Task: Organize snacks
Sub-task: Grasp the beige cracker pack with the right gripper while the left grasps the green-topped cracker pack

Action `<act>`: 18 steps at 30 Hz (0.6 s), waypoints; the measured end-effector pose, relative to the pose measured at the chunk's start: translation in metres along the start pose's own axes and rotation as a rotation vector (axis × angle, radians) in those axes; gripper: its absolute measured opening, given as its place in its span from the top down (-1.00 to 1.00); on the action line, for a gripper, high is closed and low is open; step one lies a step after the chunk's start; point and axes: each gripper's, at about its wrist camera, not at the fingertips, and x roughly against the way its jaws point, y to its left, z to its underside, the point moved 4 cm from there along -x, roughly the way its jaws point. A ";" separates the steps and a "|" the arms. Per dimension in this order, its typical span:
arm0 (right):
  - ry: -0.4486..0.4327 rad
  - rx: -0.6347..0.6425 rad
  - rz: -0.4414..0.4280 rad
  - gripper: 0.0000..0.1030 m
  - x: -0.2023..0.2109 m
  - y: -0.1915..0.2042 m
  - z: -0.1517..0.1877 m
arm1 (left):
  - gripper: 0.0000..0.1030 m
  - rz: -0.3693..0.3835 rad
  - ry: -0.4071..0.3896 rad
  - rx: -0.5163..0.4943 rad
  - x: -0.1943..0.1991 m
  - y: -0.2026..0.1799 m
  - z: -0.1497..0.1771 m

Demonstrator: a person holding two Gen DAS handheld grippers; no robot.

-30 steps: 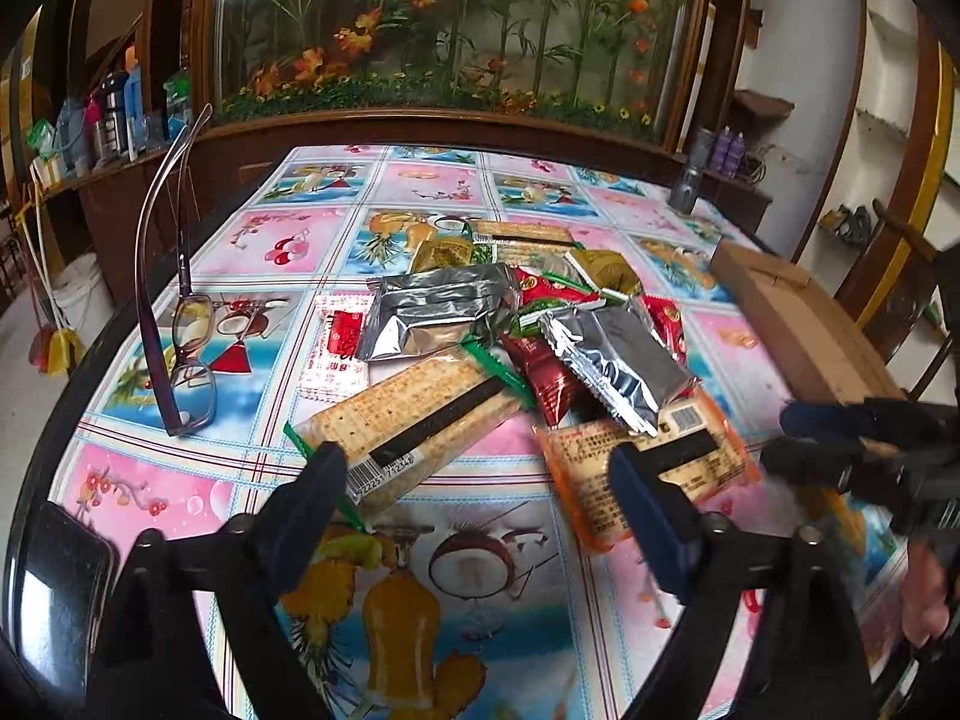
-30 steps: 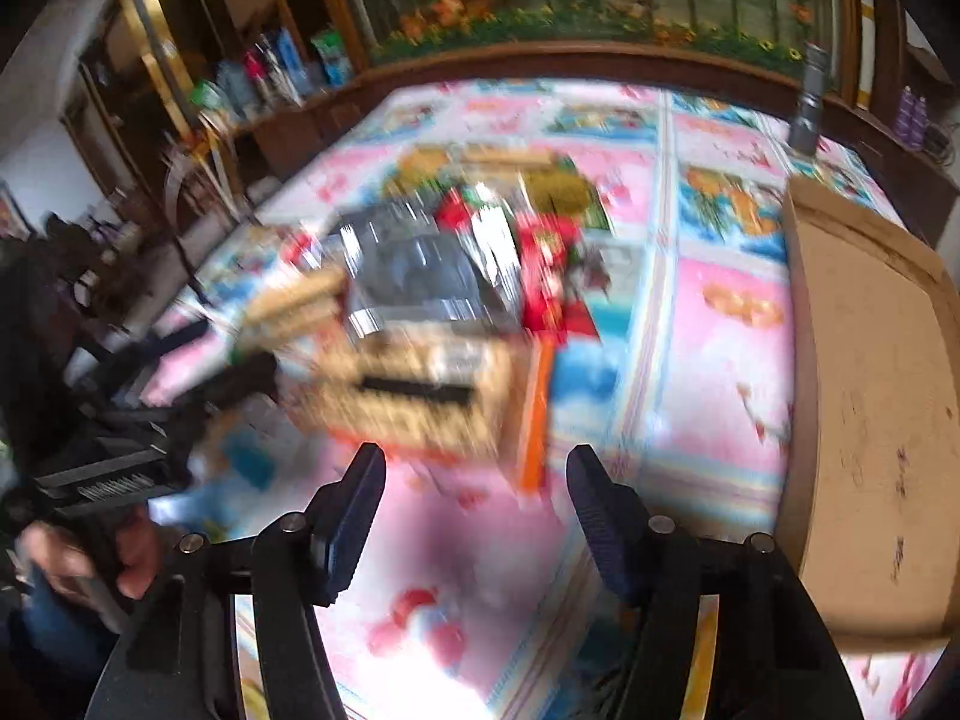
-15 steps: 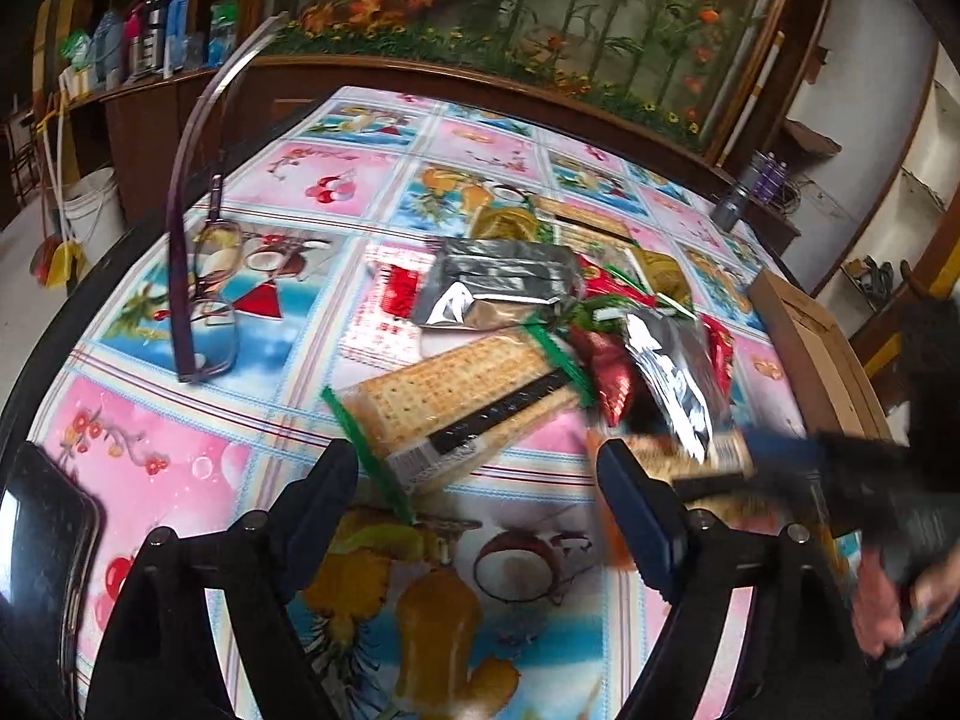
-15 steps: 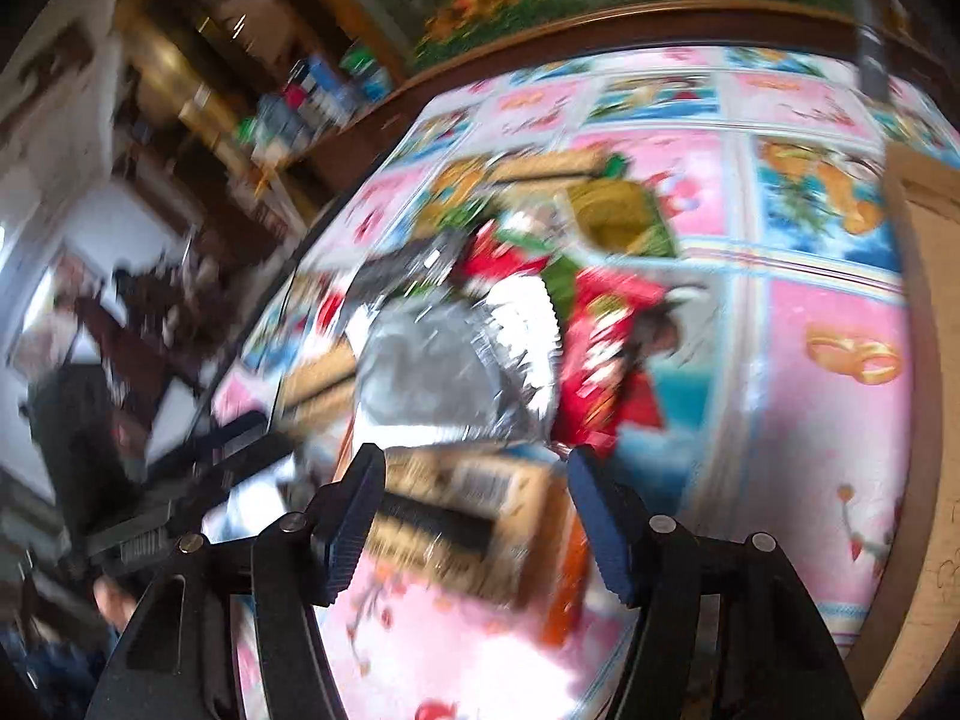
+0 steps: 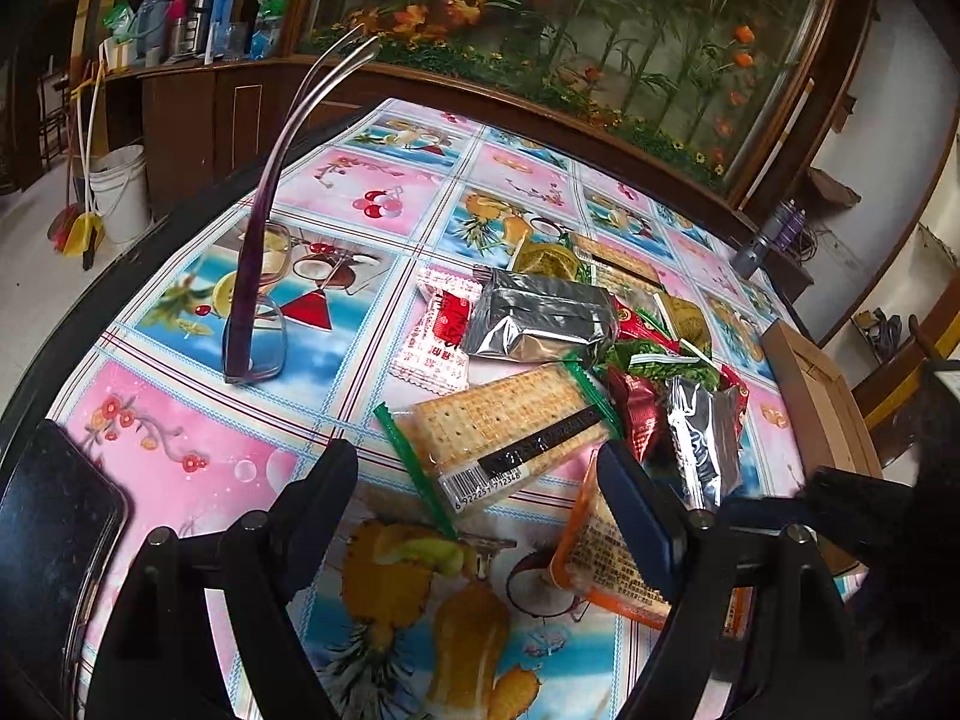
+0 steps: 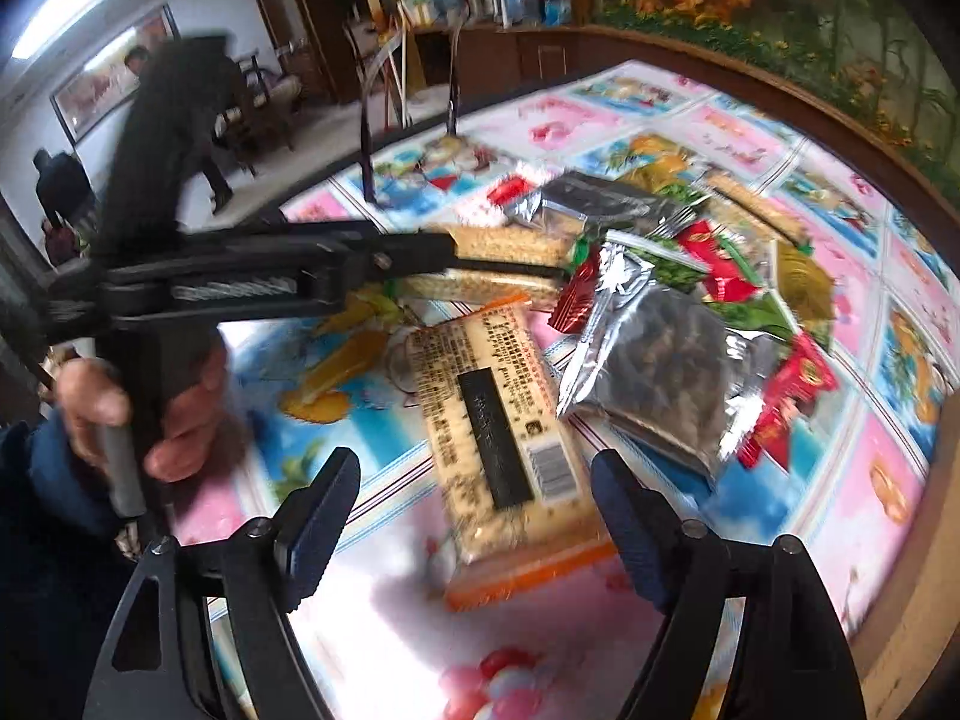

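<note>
A heap of snacks lies on the fruit-print tablecloth (image 5: 180, 456). My left gripper (image 5: 474, 480) stands open, its fingers either side of the near end of a green-edged cracker pack (image 5: 510, 426) without touching it. An orange-edged cracker pack (image 6: 498, 438) lies flat between the fingers of my right gripper (image 6: 474, 504), whose jaws are opening and whose pads stand off it. In the left wrist view the orange pack (image 5: 600, 564) is partly hidden behind the right finger. A silver pouch (image 6: 654, 372) and red packets (image 6: 786, 396) lie just beyond. The left gripper (image 6: 420, 258) shows side-on, held by a hand (image 6: 108, 402).
Purple glasses (image 5: 258, 306) stand on the cloth at the left, and a black phone (image 5: 54, 540) lies by the near left edge. A cardboard box (image 5: 810, 396) sits along the right side of the table. Another silver pouch (image 5: 540, 318) tops the heap.
My right gripper swung left over the orange cracker pack, rolled, and its jaws widened. The left gripper rolled and drew nearer the green-edged pack.
</note>
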 end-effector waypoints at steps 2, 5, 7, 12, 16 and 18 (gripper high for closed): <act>0.010 -0.005 0.002 -0.53 -0.015 -0.006 -0.005 | -0.58 0.000 0.005 -0.004 -0.001 -0.001 0.000; 0.010 0.007 0.041 -0.13 -0.016 0.003 -0.001 | -0.58 0.001 0.007 -0.015 -0.001 -0.003 0.001; -0.004 0.044 0.095 -0.13 -0.019 0.008 0.002 | -0.58 0.001 0.007 -0.026 -0.002 -0.006 0.001; -0.066 -0.090 0.119 -0.12 -0.006 -0.019 0.011 | -0.59 0.027 0.003 -0.085 0.001 -0.020 0.005; -0.109 -0.324 0.017 -0.12 0.009 -0.059 0.019 | -0.59 0.046 0.047 -0.149 0.001 -0.034 0.006; -0.119 -0.418 -0.031 -0.12 0.012 -0.075 0.025 | -0.60 0.030 0.064 -0.191 0.000 -0.041 0.001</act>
